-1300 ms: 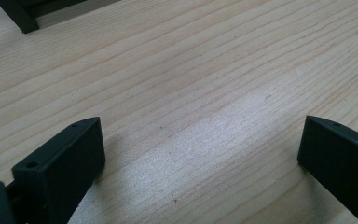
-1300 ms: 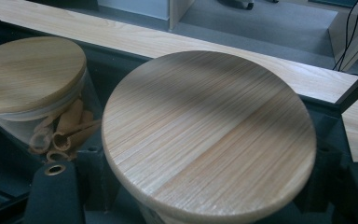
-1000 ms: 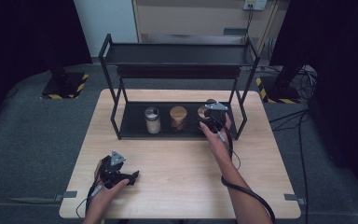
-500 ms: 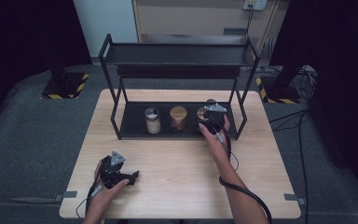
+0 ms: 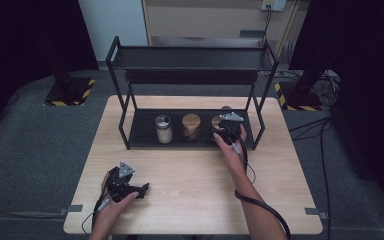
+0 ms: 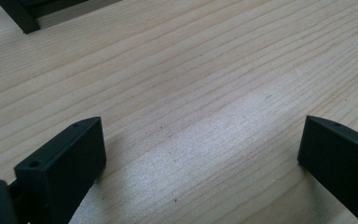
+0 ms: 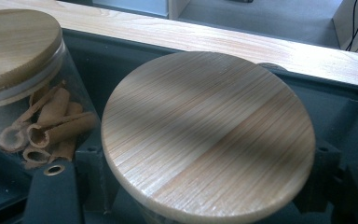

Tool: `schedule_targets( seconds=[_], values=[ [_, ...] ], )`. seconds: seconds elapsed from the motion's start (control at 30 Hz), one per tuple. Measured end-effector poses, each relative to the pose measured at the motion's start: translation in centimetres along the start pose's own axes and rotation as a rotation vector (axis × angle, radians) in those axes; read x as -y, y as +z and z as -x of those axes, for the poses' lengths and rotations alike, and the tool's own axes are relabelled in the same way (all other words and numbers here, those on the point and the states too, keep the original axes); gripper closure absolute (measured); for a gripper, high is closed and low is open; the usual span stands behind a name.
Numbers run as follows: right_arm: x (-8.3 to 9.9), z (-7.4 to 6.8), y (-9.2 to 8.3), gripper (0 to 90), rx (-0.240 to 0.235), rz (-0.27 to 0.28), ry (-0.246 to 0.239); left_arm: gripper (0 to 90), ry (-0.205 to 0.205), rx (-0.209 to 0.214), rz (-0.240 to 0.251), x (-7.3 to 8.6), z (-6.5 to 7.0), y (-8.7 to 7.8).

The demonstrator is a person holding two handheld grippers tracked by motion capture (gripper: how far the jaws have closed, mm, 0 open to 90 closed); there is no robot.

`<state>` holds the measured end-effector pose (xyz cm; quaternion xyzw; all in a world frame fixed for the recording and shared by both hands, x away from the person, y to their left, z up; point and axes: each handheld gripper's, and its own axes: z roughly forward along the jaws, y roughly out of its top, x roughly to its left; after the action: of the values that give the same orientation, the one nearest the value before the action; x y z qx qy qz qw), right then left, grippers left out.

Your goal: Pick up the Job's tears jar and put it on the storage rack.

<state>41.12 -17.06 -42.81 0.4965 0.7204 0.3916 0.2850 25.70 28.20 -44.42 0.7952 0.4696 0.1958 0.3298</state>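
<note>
A: Right gripper [image 5: 225, 131] is clamping a jar with a wooden lid [image 7: 208, 135], jaws at their tightest on either side of the body just under the lid. The jar is sitting on the rack's [image 5: 145, 142] bottom shelf.

B: Handling?

A: Probably glass: rigid, smooth, breakable, moderately heavy. Gripping the body, not the lid, is looking safest. The cinnamon jar [image 7: 25, 88] is standing just beside the jaws.

B: Left gripper [image 5: 128, 186]?

A: Resting on the table [image 6: 191, 93], jaws wide apart, holding nothing.

B: Labels?

A: 0 readable.
</note>
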Motion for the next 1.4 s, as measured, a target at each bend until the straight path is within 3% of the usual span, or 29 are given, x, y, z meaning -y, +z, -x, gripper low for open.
schedule_targets(
  seconds=[0.63, 1.03, 1.4],
  values=[
    [0.8, 0.6, 0.1, 25.2, -0.015, 0.025, 0.009, 0.0, 0.000, 0.000, -0.001, 0.0, 0.0, 0.0],
    [0.5, 0.5, -0.4, 7.0, -0.037, 0.025, 0.008, 0.0, 0.001, 0.001, -0.001, 0.0, 0.0, 0.0],
    [1.5, 0.7, -2.2, 4.5, -0.042, 0.023, 0.024, 0.0, 0.001, 0.000, -0.001, 0.0, 0.0, 0.0]
  ],
)
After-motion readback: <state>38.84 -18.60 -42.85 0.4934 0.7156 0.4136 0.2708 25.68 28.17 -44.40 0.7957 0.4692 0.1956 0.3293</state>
